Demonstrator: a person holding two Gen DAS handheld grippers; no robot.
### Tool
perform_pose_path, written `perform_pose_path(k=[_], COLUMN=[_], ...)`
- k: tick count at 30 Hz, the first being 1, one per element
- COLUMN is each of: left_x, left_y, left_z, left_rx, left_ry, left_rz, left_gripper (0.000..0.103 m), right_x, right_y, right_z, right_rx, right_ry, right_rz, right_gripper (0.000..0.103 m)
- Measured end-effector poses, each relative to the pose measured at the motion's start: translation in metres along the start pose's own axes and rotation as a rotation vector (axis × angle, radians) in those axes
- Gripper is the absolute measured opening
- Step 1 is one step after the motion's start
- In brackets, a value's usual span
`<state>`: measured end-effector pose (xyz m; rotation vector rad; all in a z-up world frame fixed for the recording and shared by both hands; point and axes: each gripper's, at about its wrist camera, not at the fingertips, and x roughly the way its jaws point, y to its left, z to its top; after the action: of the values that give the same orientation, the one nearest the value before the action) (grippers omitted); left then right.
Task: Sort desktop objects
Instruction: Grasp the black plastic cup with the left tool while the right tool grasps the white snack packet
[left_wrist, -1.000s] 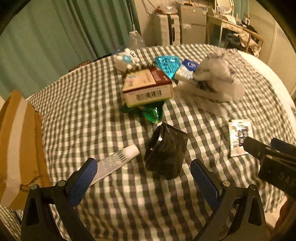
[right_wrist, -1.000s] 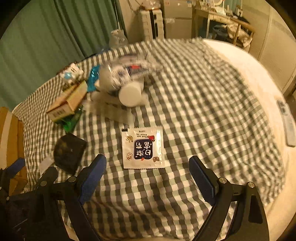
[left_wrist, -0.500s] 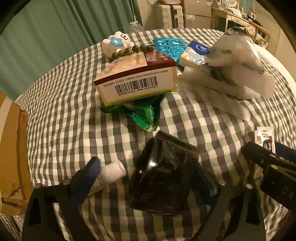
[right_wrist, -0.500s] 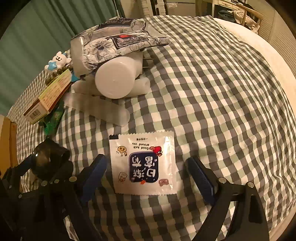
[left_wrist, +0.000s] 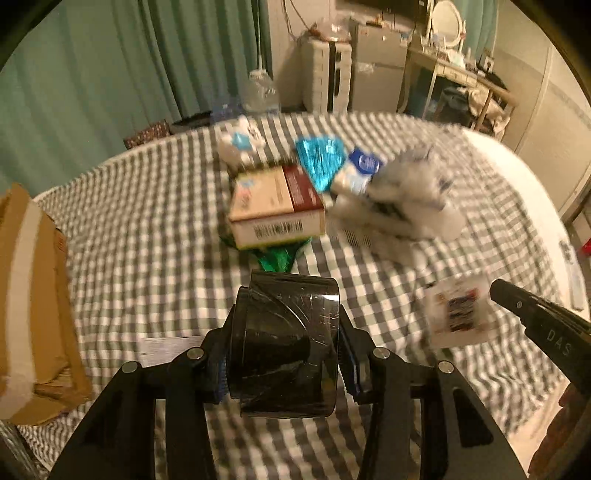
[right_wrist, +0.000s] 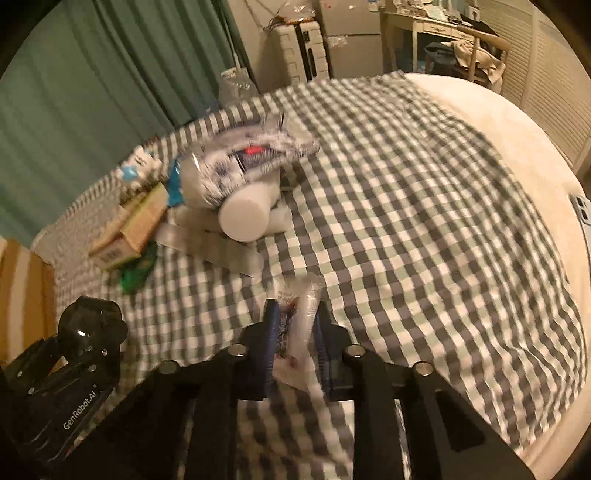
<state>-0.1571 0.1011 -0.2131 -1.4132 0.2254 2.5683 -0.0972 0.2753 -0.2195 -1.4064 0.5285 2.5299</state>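
Tools both loaded: left tool (left_wrist: 282, 373) closing on black tape roll (left_wrist: 284, 343), right tool (right_wrist: 295, 350) pinching white sachet (right_wrist: 297, 325); far pile, near-left tube (left_wrist: 166, 345) unsorted.

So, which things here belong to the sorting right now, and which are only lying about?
In hand now:
- black glossy tape roll, between the closing left gripper pads
- white printed flat sachet, pinched in the shut right gripper

Lying about:
- cream-and-maroon cardboard box
- white plastic bottle
- green foil packet
- brown cardboard carton
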Motion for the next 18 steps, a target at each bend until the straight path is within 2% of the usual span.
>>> perform_pose_path(k=[8,13,14,15,17,18], left_x=[-0.077,-0.101,-0.101,-0.1,-0.094,-0.09], left_y=[0.033,0.055,0.059,0.062,0.069,0.071], left_z=[0.016,0.008,0.007,0.005,0.003,0.002], left_rx=[-0.058,-0.103,-0.107,-0.111,-0.123,-0.131], left_ry=[-0.122,-0.155,-0.153,-0.15,-0.138,-0.133], left_rz=[-0.007,-0.005,0.004,0.008,0.016,0.017], left_gripper=[0.048,0.048,0.048,0.048,0.048,0.048], right_x=[-0.06,-0.069,-0.068,-0.066,-0.059,-0.054], right_y=[0.015,0.023,0.026,0.027,0.031,0.035], right_z=[0.008,0.002,-0.001,-0.004,-0.01,-0.012], right_rx=[-0.004,-0.04,-0.043,-0.039,-0.031,-0.039], right_ry=[-0.084,-0.066,-0.059,-0.059,-0.056,-0.049], right_rz=[0.043,0.046,0.045,0.043,0.047,0.047], right_gripper=[0.008,0.01,0.016,0.03,0.046,0.046])
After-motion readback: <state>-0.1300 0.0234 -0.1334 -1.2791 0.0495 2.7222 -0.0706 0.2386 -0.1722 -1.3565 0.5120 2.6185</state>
